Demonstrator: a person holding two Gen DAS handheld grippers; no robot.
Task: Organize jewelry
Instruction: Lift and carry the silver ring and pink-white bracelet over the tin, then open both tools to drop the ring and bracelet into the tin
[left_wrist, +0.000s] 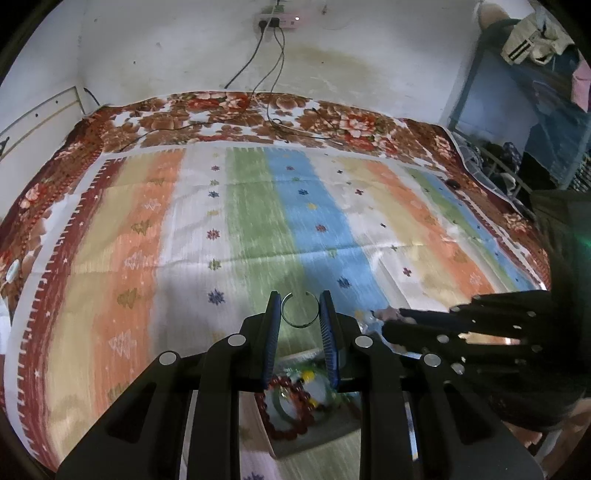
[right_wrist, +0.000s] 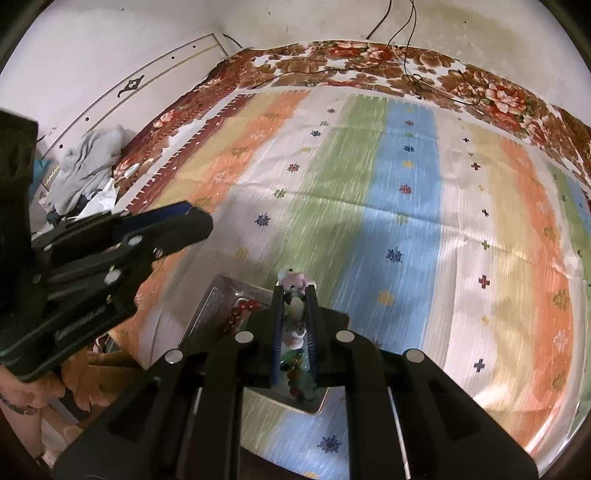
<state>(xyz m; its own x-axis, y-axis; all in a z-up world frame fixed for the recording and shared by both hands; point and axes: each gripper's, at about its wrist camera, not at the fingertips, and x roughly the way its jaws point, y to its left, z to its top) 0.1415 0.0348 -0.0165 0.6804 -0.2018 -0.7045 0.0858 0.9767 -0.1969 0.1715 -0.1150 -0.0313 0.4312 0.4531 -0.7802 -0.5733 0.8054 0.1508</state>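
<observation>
While left tongs (left_wrist: 300, 308) pinch open metal ring (left_wrist: 299, 309) | right tongs (right_wrist: 295, 302) clamp pale beads (right_wrist: 295, 306)

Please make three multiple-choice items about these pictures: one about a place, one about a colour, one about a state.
1. Where is the tray of jewelry?
A. On the striped cloth
B. On the floor
C. On a shelf

2. What colour is the bead bracelet in the tray?
A. Blue
B. Dark red
C. Black

3. What is the left gripper doing?
A. Standing wide open and empty
B. Gripping a cable
C. Holding an open metal ring

Answers: 1 A, the striped cloth lies under the tray. 2 B, its beads look dark red. 3 C, the ring sits between the blue pads.
</observation>
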